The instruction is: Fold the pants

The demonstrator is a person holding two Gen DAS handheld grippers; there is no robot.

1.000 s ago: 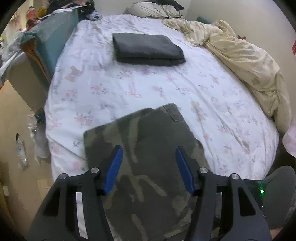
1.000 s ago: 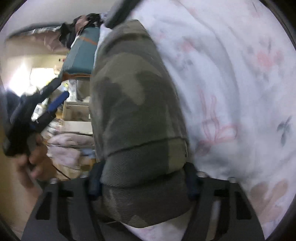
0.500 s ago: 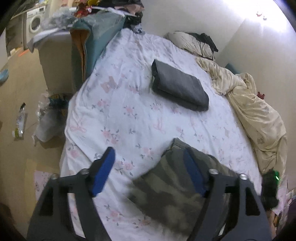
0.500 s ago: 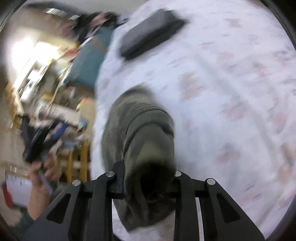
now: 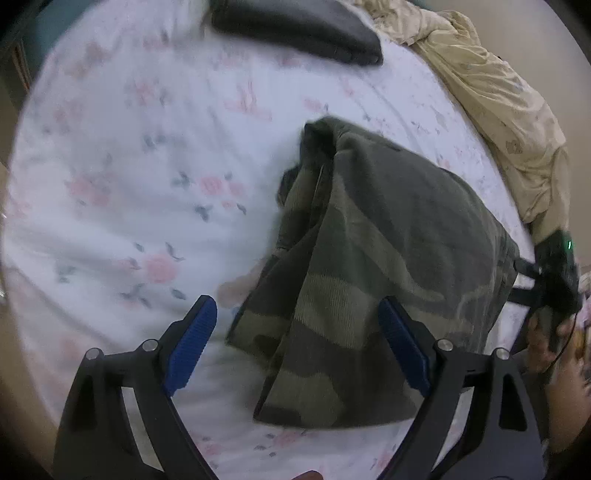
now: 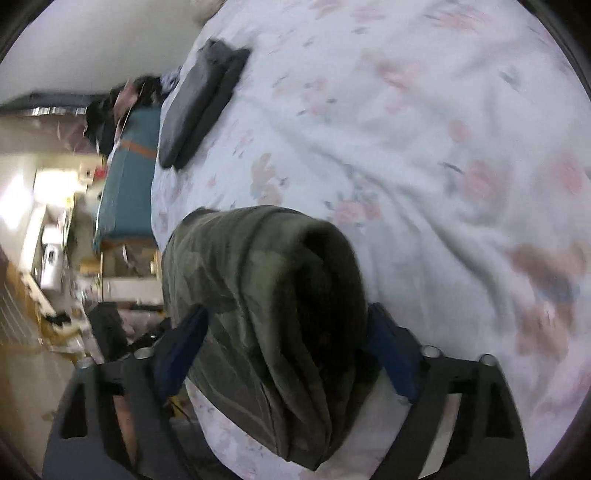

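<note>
Camouflage pants (image 5: 388,258) lay bunched on the floral bed (image 5: 129,184), nearer than the grey folded garment (image 5: 295,26); left gripper (image 5: 295,347) and right gripper (image 6: 288,347) were both opening, gripping nothing.

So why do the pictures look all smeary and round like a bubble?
Left wrist view: the fisheye lens bends the flowery bed sheet round, and the dark folded clothes up top are smeared. Right wrist view: the camouflage pants and sheet flowers are blurry.

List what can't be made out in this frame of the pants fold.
- Camouflage pants, left wrist view: how many layers the fold has; the top layer covers the rest.
- Pants' near end, right wrist view: dark and blurred between the opening jaws of the right tool, so contact is unclear.
- Dark folded garment, left wrist view: cut by the top edge and blurred.
</note>
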